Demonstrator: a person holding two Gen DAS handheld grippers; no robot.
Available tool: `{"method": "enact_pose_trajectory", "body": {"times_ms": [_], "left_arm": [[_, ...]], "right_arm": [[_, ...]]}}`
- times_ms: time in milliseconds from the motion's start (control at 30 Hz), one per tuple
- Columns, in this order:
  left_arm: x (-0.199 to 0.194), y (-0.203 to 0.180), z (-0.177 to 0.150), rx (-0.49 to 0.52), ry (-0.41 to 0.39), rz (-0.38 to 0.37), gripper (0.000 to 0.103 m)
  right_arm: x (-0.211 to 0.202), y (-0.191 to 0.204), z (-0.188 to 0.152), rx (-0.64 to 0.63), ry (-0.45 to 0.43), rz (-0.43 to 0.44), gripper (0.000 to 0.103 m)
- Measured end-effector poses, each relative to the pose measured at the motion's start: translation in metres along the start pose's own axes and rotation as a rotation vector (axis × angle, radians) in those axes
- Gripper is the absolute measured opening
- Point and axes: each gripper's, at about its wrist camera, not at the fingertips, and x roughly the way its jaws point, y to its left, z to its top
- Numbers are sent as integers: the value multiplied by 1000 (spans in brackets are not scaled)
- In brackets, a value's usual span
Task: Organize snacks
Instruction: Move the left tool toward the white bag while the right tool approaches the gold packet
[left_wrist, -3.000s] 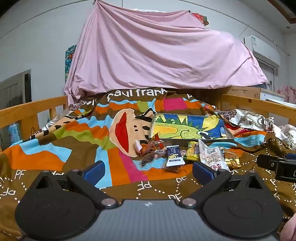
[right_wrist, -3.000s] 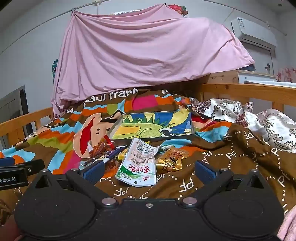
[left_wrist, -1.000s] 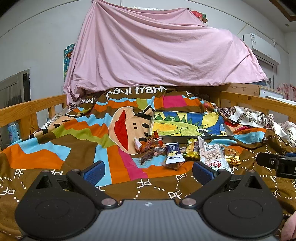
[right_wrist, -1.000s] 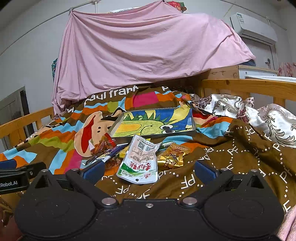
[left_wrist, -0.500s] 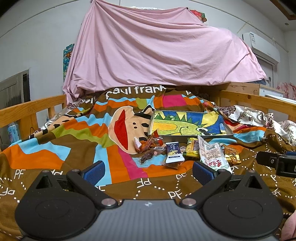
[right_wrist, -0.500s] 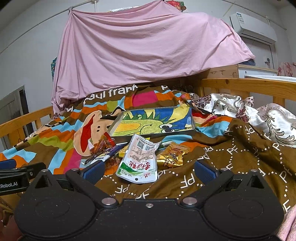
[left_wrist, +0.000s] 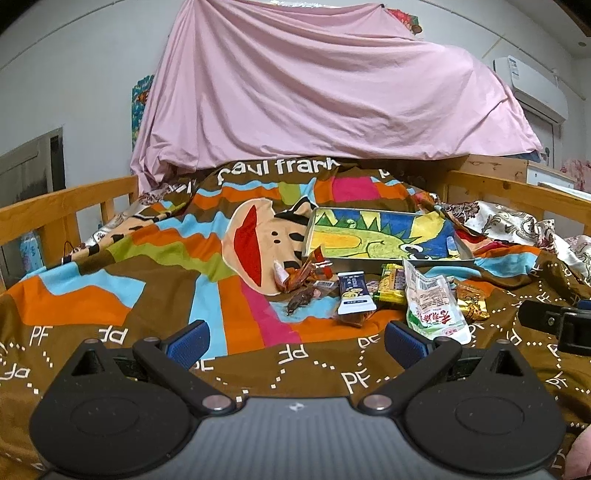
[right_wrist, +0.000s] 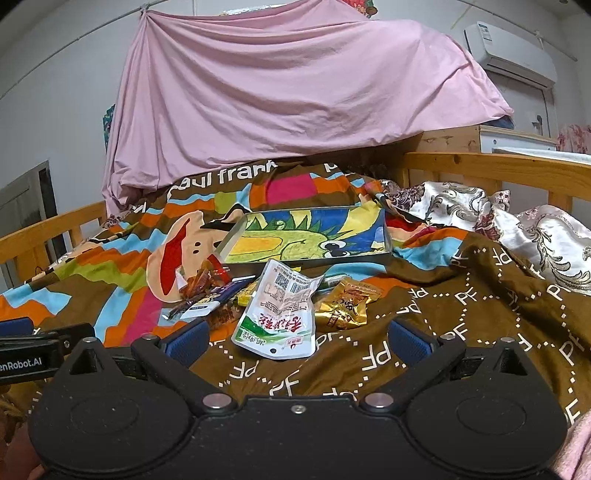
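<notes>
A pile of snack packets lies on the patterned bedspread in front of a shallow metal tray (left_wrist: 463, 251) (right_wrist: 388, 236) lined with a dinosaur drawing. In the pile are a white-and-green pouch (left_wrist: 432, 306) (right_wrist: 277, 317), a gold packet (left_wrist: 471, 299) (right_wrist: 345, 301), a dark blue-and-white bar (left_wrist: 354, 293) (right_wrist: 207, 301), a yellow packet (left_wrist: 391, 288) and orange-red wrappers (left_wrist: 303, 273) (right_wrist: 203, 278). My left gripper (left_wrist: 295, 339) is open, low over the bedspread, short of the pile. My right gripper (right_wrist: 295, 338) is open just before the white pouch.
Wooden bed rails (left_wrist: 66, 206) (right_wrist: 498, 166) run along both sides. A pink sheet (left_wrist: 314, 92) drapes over the far end. A floral quilt (right_wrist: 517, 225) is bunched at the right. The right gripper's body (left_wrist: 554, 321) shows at the left view's right edge.
Both grippers have crept slightly closer to the snack pile and stayed open. The snacks and tray have not moved.
</notes>
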Motion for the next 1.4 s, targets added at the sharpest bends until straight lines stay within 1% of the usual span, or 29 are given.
{"method": "enact_pose_trajectory", "body": {"times_ms": [133, 267, 300, 367, 467, 633, 733, 833, 1000, 1100, 1267, 1400], "left_arm": [[2, 2, 1, -15, 15, 4, 103], [5, 4, 2, -21, 31, 13, 103], [6, 4, 3, -21, 36, 17, 103], [9, 3, 3, -19, 49, 33, 103], [16, 1, 5, -16, 99, 81, 103], [23, 0, 5, -22, 140, 99, 103], [27, -4, 8, -11, 154, 109, 103], [32, -8, 13, -3, 154, 114, 103], [39, -17, 21, 5, 147, 113, 103], [43, -23, 25, 16, 151, 107, 103], [52, -29, 30, 24, 175, 105, 103], [59, -34, 34, 43, 202, 120, 103]], "right_arm": [[1, -2, 4, -9, 13, -7, 103], [11, -4, 3, -16, 83, -68, 103], [16, -5, 3, -10, 113, -79, 103], [22, -8, 2, 12, 150, -77, 103], [26, -10, 4, 32, 179, -81, 103], [36, -15, 7, 64, 235, -87, 103], [42, -20, 9, 82, 260, -88, 103], [48, -25, 11, 99, 271, -114, 103], [59, -39, 11, 159, 311, -136, 103], [64, -41, 11, 174, 328, -138, 103], [69, -42, 13, 175, 355, -137, 103], [75, -44, 16, 177, 372, -135, 103]]}}
